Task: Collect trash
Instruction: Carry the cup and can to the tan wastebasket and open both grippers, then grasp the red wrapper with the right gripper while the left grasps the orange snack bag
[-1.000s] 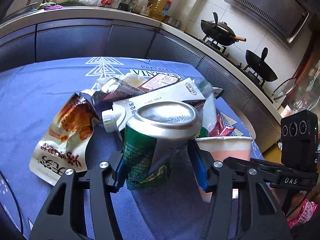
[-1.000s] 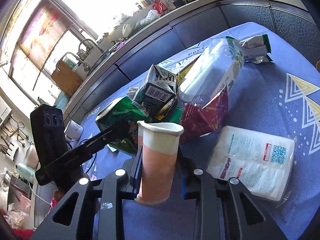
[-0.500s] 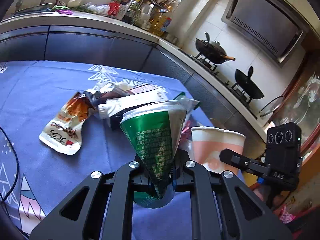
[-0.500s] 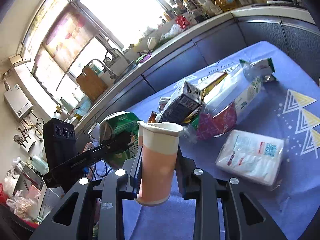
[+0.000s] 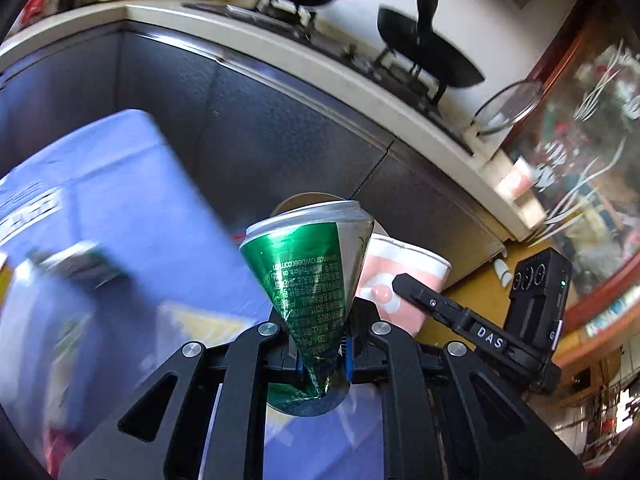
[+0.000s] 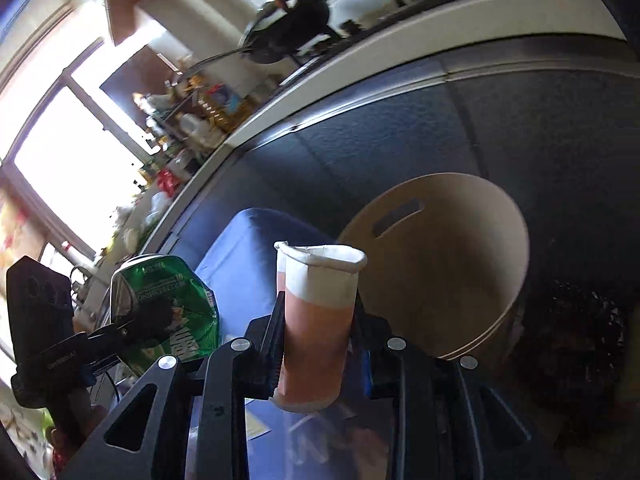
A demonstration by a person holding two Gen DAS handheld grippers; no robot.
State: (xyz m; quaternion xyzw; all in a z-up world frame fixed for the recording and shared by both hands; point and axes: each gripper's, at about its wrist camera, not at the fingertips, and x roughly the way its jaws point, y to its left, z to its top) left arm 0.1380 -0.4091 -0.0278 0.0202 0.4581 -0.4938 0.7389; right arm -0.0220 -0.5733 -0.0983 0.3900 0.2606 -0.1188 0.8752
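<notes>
My left gripper (image 5: 322, 364) is shut on a crushed green can (image 5: 308, 272), pinched flat at its lower end and held in the air past the table's corner. My right gripper (image 6: 318, 354) is shut on a pink and white paper cup (image 6: 318, 320), held upright. The cup (image 5: 400, 280) shows just right of the can in the left wrist view, and the can (image 6: 168, 312) shows left of the cup in the right wrist view. Blurred trash (image 5: 76, 264) lies on the blue tablecloth (image 5: 100, 184) at the left.
A round beige stool (image 6: 440, 264) stands beyond the table corner (image 6: 256, 248). A dark bin with a black bag (image 6: 576, 356) sits low at the right. Dark cabinets (image 5: 304, 128) and a counter with woks (image 5: 424, 52) run behind.
Both grippers have swung right, away from the trash pile and past the table's corner, carrying the can and the cup. The stool and bin have come into view.
</notes>
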